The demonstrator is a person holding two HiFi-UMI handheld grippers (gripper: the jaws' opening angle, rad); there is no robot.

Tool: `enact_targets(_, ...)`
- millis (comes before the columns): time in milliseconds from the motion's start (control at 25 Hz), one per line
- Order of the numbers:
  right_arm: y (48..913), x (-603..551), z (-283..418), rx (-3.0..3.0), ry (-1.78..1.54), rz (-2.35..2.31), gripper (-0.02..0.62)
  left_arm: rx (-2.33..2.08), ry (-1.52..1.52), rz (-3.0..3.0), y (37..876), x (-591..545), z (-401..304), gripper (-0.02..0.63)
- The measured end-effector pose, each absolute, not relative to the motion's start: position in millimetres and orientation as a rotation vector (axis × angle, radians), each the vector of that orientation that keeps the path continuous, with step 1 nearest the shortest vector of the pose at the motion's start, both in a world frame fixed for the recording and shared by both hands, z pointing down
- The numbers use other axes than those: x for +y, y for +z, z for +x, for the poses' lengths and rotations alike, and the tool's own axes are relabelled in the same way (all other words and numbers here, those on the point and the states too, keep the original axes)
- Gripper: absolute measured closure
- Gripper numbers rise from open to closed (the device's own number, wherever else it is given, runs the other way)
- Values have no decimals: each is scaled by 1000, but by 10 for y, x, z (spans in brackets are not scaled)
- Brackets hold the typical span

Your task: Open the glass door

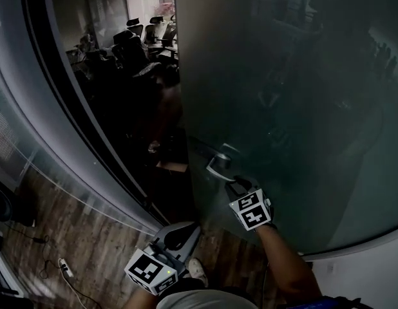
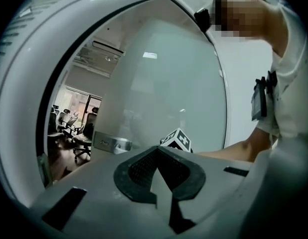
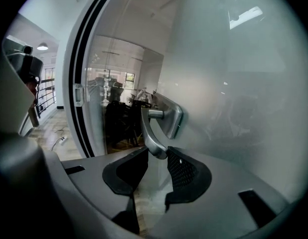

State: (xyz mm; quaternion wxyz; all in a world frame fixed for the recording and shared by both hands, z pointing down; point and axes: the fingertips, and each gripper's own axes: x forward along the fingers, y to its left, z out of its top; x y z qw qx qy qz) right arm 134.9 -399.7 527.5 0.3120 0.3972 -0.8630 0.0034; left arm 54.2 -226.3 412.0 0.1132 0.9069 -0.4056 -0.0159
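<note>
Two risks. Right gripper clamps only the tip of the handle on the ajar door, so a hard pull could slip it off. Left gripper, clenched empty, hangs near the gap and could get bumped.

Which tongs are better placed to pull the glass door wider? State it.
Right: the right tongs grip the handle on the glass door; the left tongs are shut, empty, away from it.

Grey hand-held grippers, b/w marker cubes; white shirt.
</note>
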Motion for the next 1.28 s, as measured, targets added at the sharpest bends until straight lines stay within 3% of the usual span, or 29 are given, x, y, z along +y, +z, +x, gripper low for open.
enact_targets(480,5288,-4649,1673,-2218,63,1153,471,-1045,-33,2677,4215,-2694,776,609)
enact_targets(1280,5278,-5926,2564,-2105,97,1330,474,-1227,-59,2593,4189,-3498,1054,609)
